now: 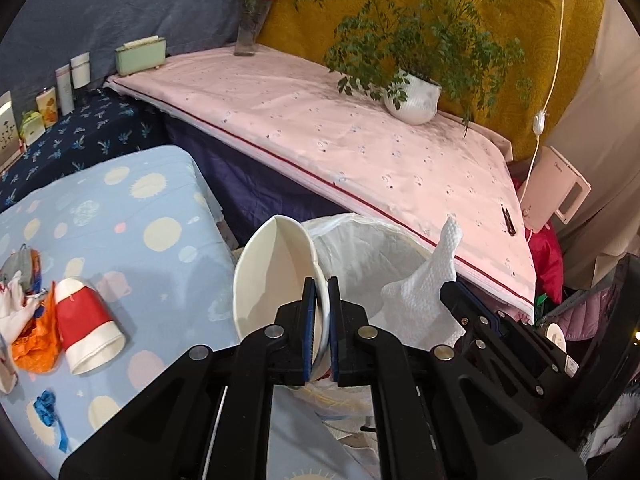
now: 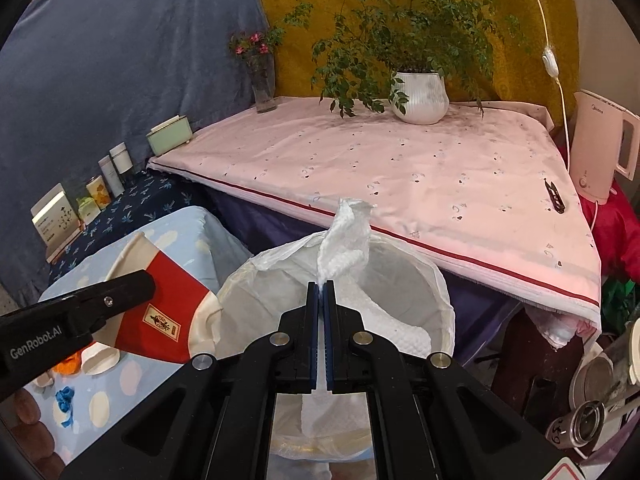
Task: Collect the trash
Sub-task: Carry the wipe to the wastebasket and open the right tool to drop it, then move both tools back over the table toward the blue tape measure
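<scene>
Gripping a flattened paper cup [image 1: 276,280] by its rim, the left gripper [image 1: 321,292] has its jaws closed on the thin wall, the cup's open mouth just beside the bin's near edge. Alongside it, the right gripper [image 2: 321,290] has its jaws pinched tight on a crumpled paper towel [image 2: 348,236], which stands up over the white-lined trash bin [image 2: 436,280]. Off to the left, on the spotted blue cloth of the bench [image 1: 132,208], a second red-and-white paper cup [image 1: 88,324] lies on its side, touching an orange wrapper [image 1: 36,348], with a scrap of blue ribbon [image 1: 46,404] nearer. Beyond the bin, a pink-covered bench [image 1: 320,128] carries a potted plant [image 1: 414,100] and a vase of flowers [image 1: 248,32].
</scene>
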The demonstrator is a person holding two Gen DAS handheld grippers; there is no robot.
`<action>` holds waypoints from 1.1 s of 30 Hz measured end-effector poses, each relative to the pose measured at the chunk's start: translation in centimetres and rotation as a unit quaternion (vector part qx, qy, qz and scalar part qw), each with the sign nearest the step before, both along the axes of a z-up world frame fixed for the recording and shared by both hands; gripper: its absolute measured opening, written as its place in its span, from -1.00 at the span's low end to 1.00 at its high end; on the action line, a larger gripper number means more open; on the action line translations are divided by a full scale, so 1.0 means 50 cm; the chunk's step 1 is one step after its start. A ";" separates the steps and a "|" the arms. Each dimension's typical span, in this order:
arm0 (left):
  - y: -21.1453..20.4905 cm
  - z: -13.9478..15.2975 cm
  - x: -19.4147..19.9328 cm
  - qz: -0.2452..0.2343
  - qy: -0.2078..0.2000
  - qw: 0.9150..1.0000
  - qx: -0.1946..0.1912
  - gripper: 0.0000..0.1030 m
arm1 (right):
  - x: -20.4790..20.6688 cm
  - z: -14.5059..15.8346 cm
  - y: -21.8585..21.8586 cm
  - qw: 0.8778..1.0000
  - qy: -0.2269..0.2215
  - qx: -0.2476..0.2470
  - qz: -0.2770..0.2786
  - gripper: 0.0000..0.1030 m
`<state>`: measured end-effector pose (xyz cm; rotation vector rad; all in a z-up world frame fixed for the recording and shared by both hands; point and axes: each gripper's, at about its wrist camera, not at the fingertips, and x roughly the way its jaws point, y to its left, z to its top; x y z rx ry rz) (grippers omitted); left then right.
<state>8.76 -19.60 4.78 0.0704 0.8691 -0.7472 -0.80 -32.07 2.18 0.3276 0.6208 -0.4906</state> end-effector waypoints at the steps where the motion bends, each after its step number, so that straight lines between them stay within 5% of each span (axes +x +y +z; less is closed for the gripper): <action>1: -0.005 -0.007 0.005 0.001 0.005 1.000 0.001 -0.88 | 0.003 -0.003 -0.004 1.000 0.002 0.001 0.000 -0.95; 3: -0.011 -0.018 0.011 0.009 0.008 1.000 0.005 -0.81 | 0.006 -0.009 -0.007 1.000 0.002 0.005 0.000 -0.81; 6: -0.008 -0.033 0.019 0.029 0.011 0.999 0.009 -0.17 | 0.009 -0.015 -0.009 1.000 0.005 0.002 -0.003 -0.52; 7: -0.005 -0.036 0.020 0.034 0.009 0.999 0.008 -0.11 | 0.009 -0.016 -0.009 1.000 0.004 0.002 -0.005 -0.40; 20: 0.071 -0.048 0.016 0.074 -0.001 0.997 0.024 0.09 | 0.005 -0.016 0.032 1.000 0.004 -0.002 0.006 -0.12; 33: 0.253 -0.070 0.010 0.162 -0.001 0.986 0.042 0.20 | 0.010 -0.004 0.140 0.999 0.008 -0.007 0.053 0.02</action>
